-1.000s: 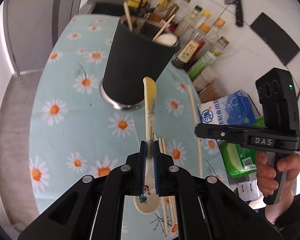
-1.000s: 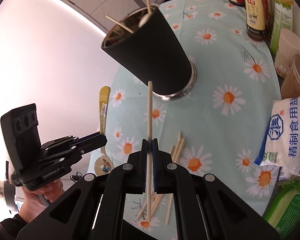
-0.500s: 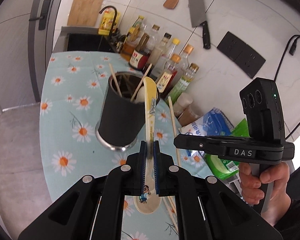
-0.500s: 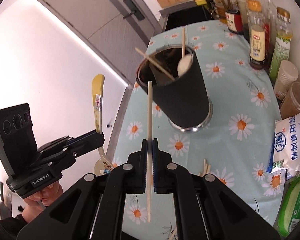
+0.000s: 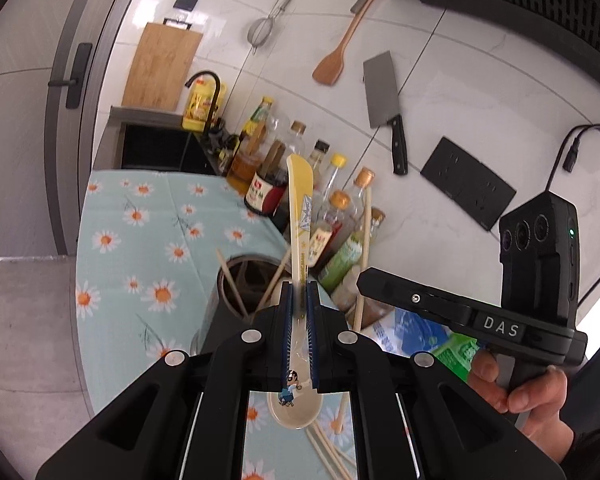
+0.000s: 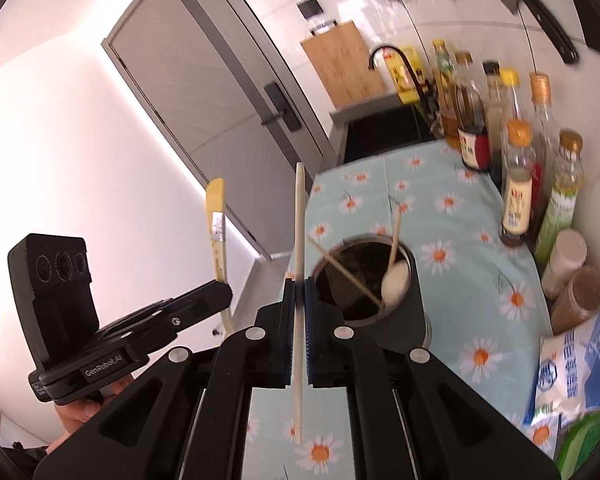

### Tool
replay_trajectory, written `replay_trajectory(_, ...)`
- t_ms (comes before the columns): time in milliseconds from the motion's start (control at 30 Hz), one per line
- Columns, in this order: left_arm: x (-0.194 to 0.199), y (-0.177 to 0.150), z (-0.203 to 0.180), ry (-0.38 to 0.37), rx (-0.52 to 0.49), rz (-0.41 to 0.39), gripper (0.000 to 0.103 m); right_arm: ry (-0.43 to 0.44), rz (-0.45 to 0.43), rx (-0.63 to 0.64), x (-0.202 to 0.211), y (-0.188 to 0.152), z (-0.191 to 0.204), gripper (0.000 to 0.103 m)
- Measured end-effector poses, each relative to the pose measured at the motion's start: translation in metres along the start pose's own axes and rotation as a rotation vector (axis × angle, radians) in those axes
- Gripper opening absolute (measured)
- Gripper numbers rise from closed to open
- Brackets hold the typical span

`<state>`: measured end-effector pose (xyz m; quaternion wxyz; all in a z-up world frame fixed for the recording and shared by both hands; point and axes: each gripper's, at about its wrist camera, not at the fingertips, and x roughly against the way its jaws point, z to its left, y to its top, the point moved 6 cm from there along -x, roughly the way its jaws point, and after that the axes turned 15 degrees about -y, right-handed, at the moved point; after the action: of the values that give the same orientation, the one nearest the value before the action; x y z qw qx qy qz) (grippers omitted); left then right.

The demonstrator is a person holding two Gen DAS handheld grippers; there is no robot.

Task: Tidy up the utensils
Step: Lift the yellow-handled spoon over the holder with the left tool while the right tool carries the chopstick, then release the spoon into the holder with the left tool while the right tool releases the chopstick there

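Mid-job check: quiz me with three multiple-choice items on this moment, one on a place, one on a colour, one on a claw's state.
1. Where is the black holder?
A. on the daisy cloth
B. on the floor
C. hung on the wall

2. What colour is the handle of the spoon?
A. red
B. yellow
C. black

3. What is the right claw doing?
A. open, holding nothing
B. shut on a knife
C. shut on a chopstick

Answers: 1 A, it stands on the cloth. 2 B, the handle rising from the left claw is yellow. 3 C, the chopstick is pinched between its pads.
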<state>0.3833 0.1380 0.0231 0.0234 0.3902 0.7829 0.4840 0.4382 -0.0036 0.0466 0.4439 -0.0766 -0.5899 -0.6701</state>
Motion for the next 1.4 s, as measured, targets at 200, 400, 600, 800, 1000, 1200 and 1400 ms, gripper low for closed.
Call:
replay_trajectory(200, -0.011, 0.028, 0.004, 0.026, -0.052, -0.093, 0.006, 0.020, -0.135, -0.005, 0.003, 0.037, -0.001, 0.006)
replay_trajectory(400, -0.025, 0.048, 0.005, 0.090, -0.128, -0.145, 0.006, 0.018, -0.234, -0.003, -0.003, 0.063, -0.008, 0.006)
replay_trajectory(600, -0.042, 0.056, 0.008, 0.109, -0.164, -0.181, 0.006, 0.001, -0.271, -0.011, -0.020, 0.077, -0.022, 0.006)
replay_trajectory(800, -0.065, 0.041, 0.021, 0.130, -0.170, -0.153, 0.006, -0.006, -0.239, -0.037, -0.042, 0.071, -0.037, 0.006)
replay_trajectory(1000, -0.081, 0.024, 0.035, 0.151, -0.163, -0.111, 0.006, -0.017, -0.187, -0.035, -0.064, 0.058, -0.043, 0.006)
replay_trajectory(1200, -0.089, 0.012, 0.044, 0.158, -0.156, -0.084, 0.006, -0.013, -0.158, -0.032, -0.076, 0.048, -0.043, 0.006)
replay_trajectory(1400, -0.093, 0.004, 0.051, 0.160, -0.116, -0.056, 0.006, -0.020, -0.133, -0.027, -0.081, 0.039, -0.042, 0.006)
